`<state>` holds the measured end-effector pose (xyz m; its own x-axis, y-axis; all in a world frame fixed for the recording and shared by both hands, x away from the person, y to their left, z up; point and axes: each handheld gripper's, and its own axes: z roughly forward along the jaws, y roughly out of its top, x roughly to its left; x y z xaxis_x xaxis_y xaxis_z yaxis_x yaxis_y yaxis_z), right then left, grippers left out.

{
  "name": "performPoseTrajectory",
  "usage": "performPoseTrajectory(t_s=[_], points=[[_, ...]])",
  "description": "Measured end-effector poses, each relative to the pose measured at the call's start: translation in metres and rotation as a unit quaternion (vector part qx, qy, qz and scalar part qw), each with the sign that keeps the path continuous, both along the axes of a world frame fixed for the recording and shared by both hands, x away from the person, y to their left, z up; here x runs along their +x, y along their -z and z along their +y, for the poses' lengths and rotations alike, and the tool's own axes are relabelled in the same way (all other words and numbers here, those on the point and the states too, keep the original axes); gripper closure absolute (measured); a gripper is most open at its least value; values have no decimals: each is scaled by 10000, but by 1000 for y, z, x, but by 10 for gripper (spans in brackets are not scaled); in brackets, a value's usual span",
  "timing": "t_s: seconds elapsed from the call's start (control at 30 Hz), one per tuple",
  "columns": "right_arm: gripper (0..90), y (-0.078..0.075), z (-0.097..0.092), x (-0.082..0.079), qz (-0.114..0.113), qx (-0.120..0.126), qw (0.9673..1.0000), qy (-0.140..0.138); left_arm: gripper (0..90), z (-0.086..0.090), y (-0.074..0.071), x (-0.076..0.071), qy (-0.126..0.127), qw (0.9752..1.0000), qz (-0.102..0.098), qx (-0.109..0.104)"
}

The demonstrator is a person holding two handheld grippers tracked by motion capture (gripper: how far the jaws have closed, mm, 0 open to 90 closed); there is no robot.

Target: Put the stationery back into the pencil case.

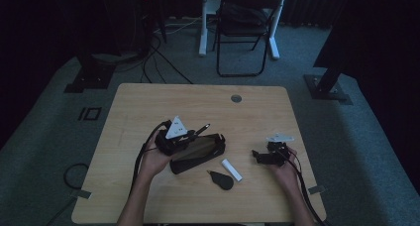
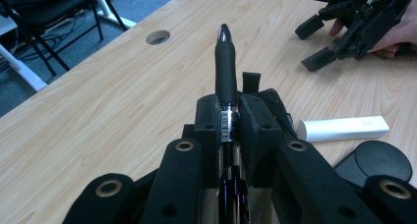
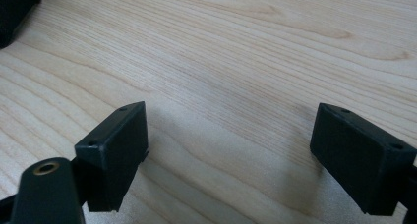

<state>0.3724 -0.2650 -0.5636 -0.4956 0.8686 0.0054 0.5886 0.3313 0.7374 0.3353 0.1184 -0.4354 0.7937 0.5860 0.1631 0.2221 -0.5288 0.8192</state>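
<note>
Black and slim, a pen (image 2: pixel 226 62) with a rubbery grip and a shiny silver tip was clamped between the 2 jaws of the left gripper (image 2: pixel 227 117), its tip pointing away over the wooden table (image 2: pixel 98 116). A white barcode label on the barrel sat right at the pinch point. In the high view the pen (image 1: pixel 200 130) jutted out toward the table's middle, raised above a dark, open pencil case (image 1: pixel 198 152) that lay just under and beside that gripper (image 1: pixel 174 137).

Near the case, toward the person, lay a white cylindrical stick (image 1: pixel 232 170) and, just beside it, a small black rounded object (image 1: pixel 221 180) with a short pointed end. Both rested flat on the wood, apart from either gripper. A round cable hole (image 1: pixel 236 98) sat near the table's far edge. Nothing stood between the pen and the case.

The right gripper (image 1: pixel 263 156) rested low near the table's right side, well apart from the pen. Its 2 jaws stood wide apart with bare wood between them, holding nothing.

The left hand (image 1: pixel 154 159) gripped its tool from below and behind, forearm rising from the near edge. The right hand (image 1: pixel 283 167) cupped its tool from the near side, jaws aimed leftward toward the case. Beyond the table, a black folding chair (image 1: pixel 245 23) stood on grey carpet.
</note>
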Motion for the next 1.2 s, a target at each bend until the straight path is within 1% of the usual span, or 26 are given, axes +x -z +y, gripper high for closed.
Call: performPoseTrajectory(t_s=[0.2,0.4,0.9,1.0,1.2], points=[[142,0,0,0,0,0,10000,0,793,-2,2,2,23,10000,25,39],[143,0,0,0,-1,0,10000,0,793,-4,4,4,15,10000,37,25],[143,0,0,0,0,0,10000,1,793,-9,10,8,66,9999,95,68],[143,0,0,0,2,2,10000,1,793,-10,11,9,91,9998,108,117],[142,0,0,0,0,0,10000,0,793,-12,14,11,107,9997,151,126]])
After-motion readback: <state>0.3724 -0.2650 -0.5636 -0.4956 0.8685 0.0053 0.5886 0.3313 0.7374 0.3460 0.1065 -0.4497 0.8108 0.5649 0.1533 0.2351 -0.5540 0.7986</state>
